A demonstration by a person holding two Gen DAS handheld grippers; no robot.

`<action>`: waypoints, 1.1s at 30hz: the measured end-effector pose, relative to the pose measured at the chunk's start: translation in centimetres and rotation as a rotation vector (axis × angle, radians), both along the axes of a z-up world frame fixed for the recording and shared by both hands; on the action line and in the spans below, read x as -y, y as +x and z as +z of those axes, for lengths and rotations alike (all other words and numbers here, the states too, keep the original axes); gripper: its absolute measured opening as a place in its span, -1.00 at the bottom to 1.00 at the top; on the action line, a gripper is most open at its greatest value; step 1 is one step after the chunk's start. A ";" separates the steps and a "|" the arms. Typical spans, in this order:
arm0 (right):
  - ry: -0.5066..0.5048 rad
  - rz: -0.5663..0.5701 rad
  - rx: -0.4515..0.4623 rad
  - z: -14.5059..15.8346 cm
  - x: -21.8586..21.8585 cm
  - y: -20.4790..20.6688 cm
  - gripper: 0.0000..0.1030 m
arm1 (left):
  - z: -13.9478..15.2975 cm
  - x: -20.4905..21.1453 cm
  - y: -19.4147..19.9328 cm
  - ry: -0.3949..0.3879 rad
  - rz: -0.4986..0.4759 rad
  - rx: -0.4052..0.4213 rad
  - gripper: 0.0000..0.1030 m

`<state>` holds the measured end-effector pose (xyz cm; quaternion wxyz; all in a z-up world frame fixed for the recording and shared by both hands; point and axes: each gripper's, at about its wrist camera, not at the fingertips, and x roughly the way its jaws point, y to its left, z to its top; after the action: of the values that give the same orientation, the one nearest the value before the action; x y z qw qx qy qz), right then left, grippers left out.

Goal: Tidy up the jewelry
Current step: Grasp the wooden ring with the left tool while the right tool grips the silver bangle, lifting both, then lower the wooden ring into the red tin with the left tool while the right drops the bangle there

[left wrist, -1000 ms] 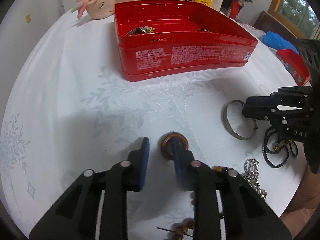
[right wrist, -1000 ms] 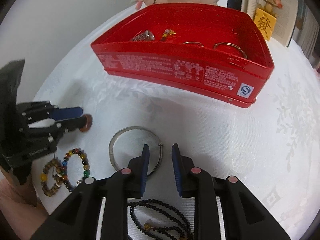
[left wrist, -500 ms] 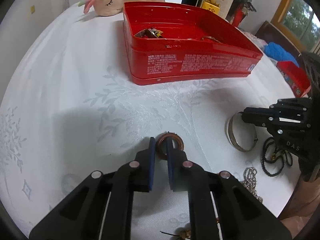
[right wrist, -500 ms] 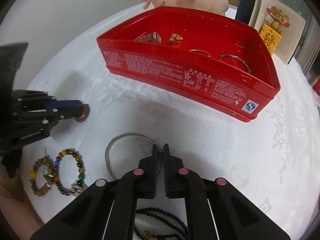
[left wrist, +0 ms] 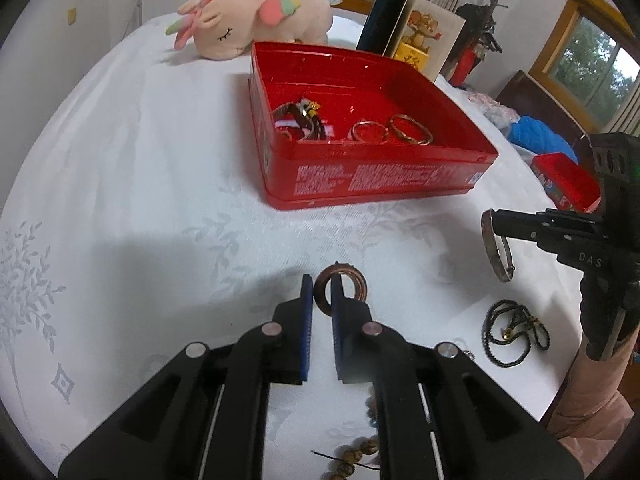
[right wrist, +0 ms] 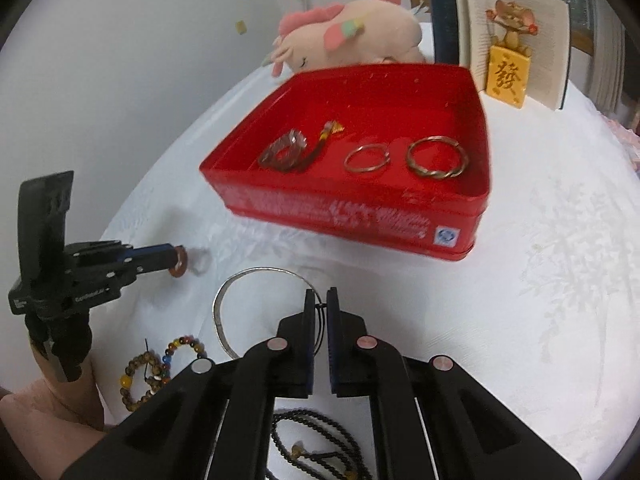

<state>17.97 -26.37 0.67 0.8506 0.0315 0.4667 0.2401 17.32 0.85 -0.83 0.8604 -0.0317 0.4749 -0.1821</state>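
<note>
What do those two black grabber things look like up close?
Both are matte black plastic. The left gripper and the right gripper each have two flat fingers lined with blue pads, joined by linked bars with round silver pins. The right one has white letters on its side and a green light, seen from the left wrist camera. A pinkish sleeve shows below its handle.

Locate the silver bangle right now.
The silver bangle is pinched in the right gripper, lifted off the white tablecloth, in front of the red tin.
</note>
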 end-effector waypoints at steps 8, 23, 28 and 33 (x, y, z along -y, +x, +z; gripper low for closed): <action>-0.014 -0.018 0.037 2.0 0.6 1.1 -0.90 | 2.4 0.9 0.8 0.010 -0.013 0.044 -0.86; -0.030 -0.077 0.107 6.4 0.6 6.6 -0.90 | 8.5 3.1 5.7 -0.021 -0.045 0.136 -0.86; -0.041 -0.103 0.075 5.7 0.3 10.0 -0.90 | 7.8 4.0 8.8 -0.031 -0.044 0.109 -0.86; -0.063 -0.131 0.038 4.1 -0.5 13.0 -0.90 | 6.2 4.8 12.0 -0.013 -0.017 0.063 -0.86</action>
<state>31.00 -25.87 4.76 0.8737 0.0307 0.4549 0.1699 29.28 -3.95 5.32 0.8731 -0.0276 0.4466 -0.1937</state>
